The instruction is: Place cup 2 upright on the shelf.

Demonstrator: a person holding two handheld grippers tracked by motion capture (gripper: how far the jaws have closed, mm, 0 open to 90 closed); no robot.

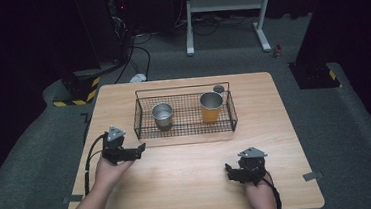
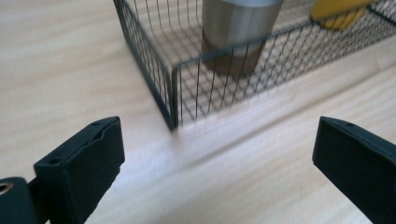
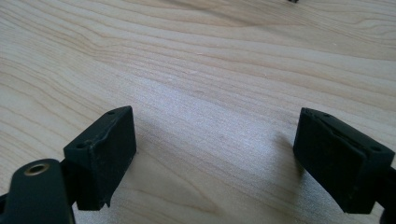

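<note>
Two claws sit wide open w/ nothing held, left claw just off the wire basket near-left corner, so drive it fwd over the rim to the steel cup inside, while right claw rests on the surface.

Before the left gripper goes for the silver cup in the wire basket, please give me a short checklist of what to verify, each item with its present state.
1. Left gripper jaws open: ok, wide apart with nothing between them.
2. Right gripper free: ok, jaws open over bare table.
3. Silver cup upright: ok, it stands in the left part of the wire basket.
4. Room around the silver cup: ok, the orange cup stands apart, at the right.
5. Path to the cup: not ok, the basket wall is between jaws and cup; approach from above.
6. Cup contents: cannot tell.
</note>
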